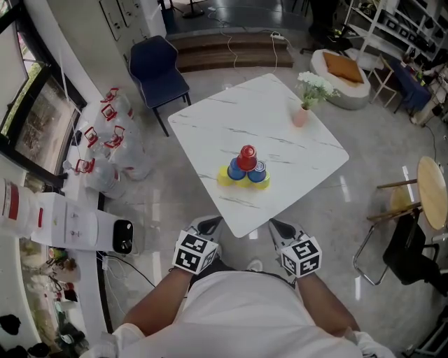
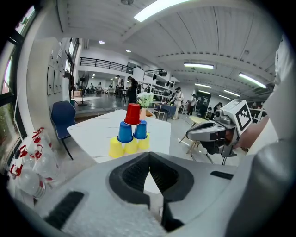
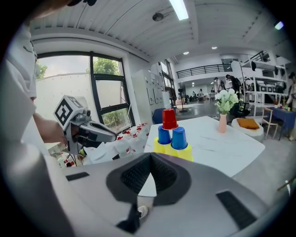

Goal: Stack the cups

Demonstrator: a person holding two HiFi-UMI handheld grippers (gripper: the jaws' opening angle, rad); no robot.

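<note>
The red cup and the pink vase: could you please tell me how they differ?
The red cup is inverted on two blue cups; the pink vase stands upright on the table itself. The red cup is nearer the person; the pink vase holds white flowers farther back. Neither is held.

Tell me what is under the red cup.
Two blue cups side by side bear the red cup, and they stand on three yellow cups. The cups' insides are hidden.

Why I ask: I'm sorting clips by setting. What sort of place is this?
Likely a big open office or lab hall, not a home: long ceiling strip lights, a railed mezzanine and metal shelving beyond the white table.
</note>
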